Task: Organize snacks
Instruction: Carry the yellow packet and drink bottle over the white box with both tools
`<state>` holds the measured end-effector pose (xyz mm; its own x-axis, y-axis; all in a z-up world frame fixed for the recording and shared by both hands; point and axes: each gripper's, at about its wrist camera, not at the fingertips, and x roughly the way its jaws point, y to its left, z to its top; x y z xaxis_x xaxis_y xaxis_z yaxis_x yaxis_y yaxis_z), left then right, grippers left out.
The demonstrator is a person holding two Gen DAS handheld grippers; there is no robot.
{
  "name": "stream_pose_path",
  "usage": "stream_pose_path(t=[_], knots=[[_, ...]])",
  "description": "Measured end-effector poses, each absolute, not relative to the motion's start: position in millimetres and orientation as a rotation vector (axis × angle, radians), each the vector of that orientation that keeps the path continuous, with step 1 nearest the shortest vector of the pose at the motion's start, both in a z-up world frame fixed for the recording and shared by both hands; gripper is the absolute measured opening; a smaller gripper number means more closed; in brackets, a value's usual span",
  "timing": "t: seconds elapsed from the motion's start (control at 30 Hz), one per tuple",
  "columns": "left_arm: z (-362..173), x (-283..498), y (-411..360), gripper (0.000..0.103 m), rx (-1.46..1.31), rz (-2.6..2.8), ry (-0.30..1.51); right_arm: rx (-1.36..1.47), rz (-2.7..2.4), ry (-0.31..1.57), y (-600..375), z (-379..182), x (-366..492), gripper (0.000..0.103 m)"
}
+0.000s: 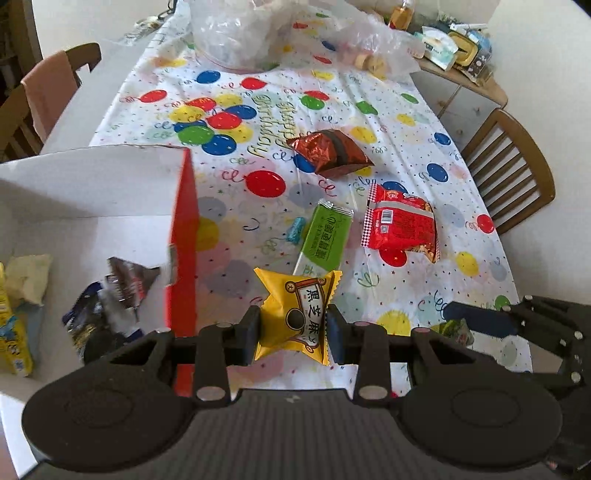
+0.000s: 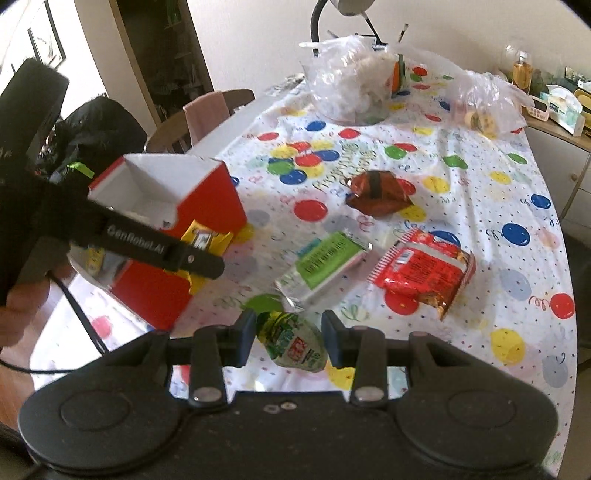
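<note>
Through your left wrist camera, your left gripper (image 1: 291,332) is clamped on a yellow snack packet (image 1: 297,314), both pads pressing its sides and the packet lifted off the balloon-print tablecloth (image 1: 424,122). Just to its left stands the red box (image 1: 184,236), its white inside already holding several wrappers (image 1: 122,291); the red wall is the nearest thing beside the packet. Ahead on the cloth lie a green wafer bar (image 1: 327,236), a red snack bag (image 1: 400,225) beside it, and a brown foil packet (image 1: 330,151) further off. Clear plastic bags (image 1: 240,33) sit at the far end. Your right gripper's dark linkage shows at the lower right edge. Wooden chairs (image 1: 513,166) flank the table.

Through your right wrist camera, your right gripper (image 2: 288,339) is closed narrowly on a small green-lidded jelly cup (image 2: 291,339), tilted between the fingers. The left gripper (image 2: 195,258) reaches across from the left with the yellow packet, just in front of the red box (image 2: 177,221). The green bar (image 2: 325,262), red bag (image 2: 424,269) and brown packet (image 2: 376,192) lie ahead, apart from one another. A lamp stem (image 2: 317,22) rises behind the plastic bags, and a cluttered sideboard (image 2: 554,129) stands at right.
</note>
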<state>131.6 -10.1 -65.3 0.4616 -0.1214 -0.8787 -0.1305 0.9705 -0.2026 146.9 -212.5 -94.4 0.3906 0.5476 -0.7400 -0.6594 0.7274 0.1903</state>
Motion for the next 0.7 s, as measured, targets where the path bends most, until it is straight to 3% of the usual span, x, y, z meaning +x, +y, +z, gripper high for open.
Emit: stream_pose_path(t=[0.7], knots=[[-19,65,75,0.036,-0.226,0.079,0.98,-0.119,0.81,0.82,-128,-53,108,0.037]])
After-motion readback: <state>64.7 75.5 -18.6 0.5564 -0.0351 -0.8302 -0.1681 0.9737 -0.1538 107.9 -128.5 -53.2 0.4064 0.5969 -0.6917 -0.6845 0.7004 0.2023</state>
